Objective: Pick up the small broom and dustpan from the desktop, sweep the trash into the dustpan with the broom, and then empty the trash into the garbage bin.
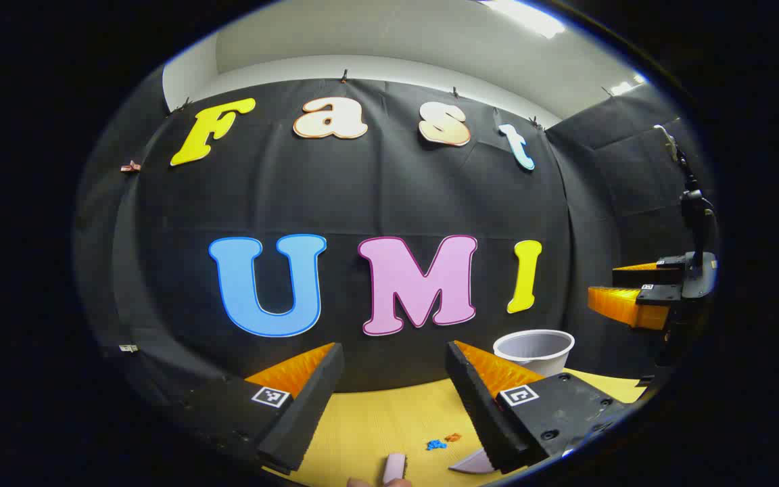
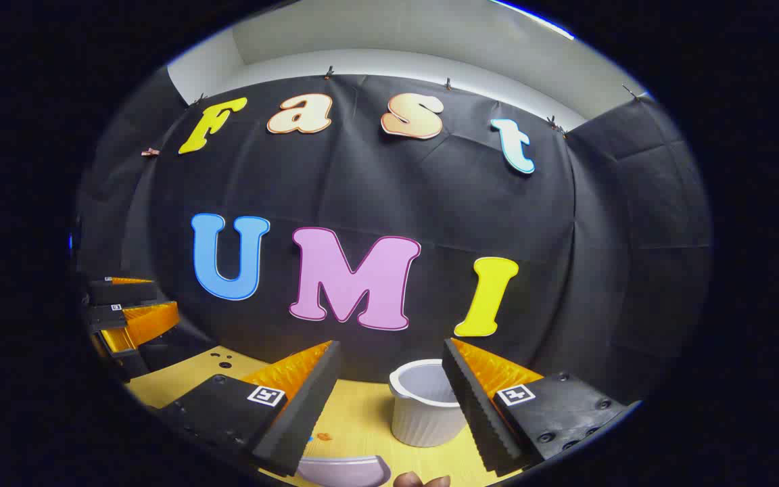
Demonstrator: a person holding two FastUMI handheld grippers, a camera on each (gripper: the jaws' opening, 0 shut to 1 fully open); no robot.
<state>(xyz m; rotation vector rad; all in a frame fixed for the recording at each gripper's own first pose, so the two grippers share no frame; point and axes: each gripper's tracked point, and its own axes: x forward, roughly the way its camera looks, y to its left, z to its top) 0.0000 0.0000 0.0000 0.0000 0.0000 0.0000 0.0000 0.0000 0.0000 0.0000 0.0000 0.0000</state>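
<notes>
I hold both tongs raised above the yellow bench (image 1: 389,419), each pair spread wide and empty: my left tongs (image 1: 395,368), my right tongs (image 2: 391,365). The pale dustpan (image 2: 343,471) lies near, below my right tongs; the white garbage bin (image 2: 423,412) stands just beyond. Small blue and orange trash (image 1: 442,442) lies nearby. I should lower slowly and centre each handle before closing.

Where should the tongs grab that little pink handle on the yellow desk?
Pinch the pink handle across its narrow sides, near the rounded end, coming down from above with the left tongs. It lies flat on the desk, lined up between the open fingers. Which tool it belongs to is cut off.
</notes>
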